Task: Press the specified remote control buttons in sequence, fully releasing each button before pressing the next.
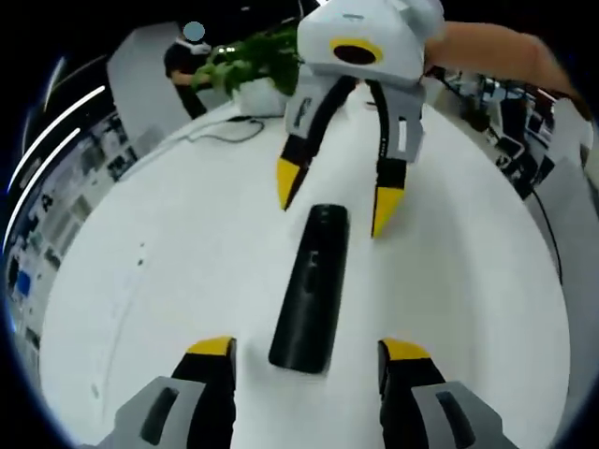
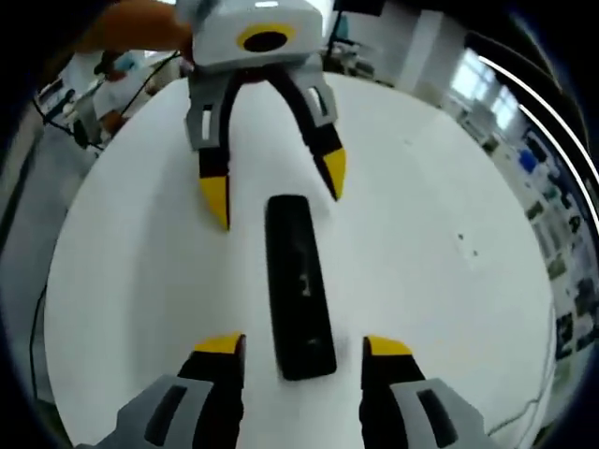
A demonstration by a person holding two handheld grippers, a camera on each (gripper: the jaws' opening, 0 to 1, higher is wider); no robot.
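Surface [image 1: 168, 281]: a white round one, carrying the remote; in the left gripper view a plant [image 1: 248, 56] and a cable [image 1: 225, 131] are sitting at its far edge beyond the remote.
Room: desks and a person are showing past the surface's edge, too blurred to tell more.
Remote [image 1: 311, 285]: a long black one, lying flat on the surface, lengthwise between the two grippers, one end toward each; its buttons are too dark to make out.
Left gripper [image 1: 307, 348]: jaws are standing apart, yellow tips on either side of the remote's near end, not touching it.
Right gripper [image 2: 303, 346]: jaws are spread wide, flanking the remote's other end, apart from it; in the left gripper view it is hanging just beyond the remote's far end.
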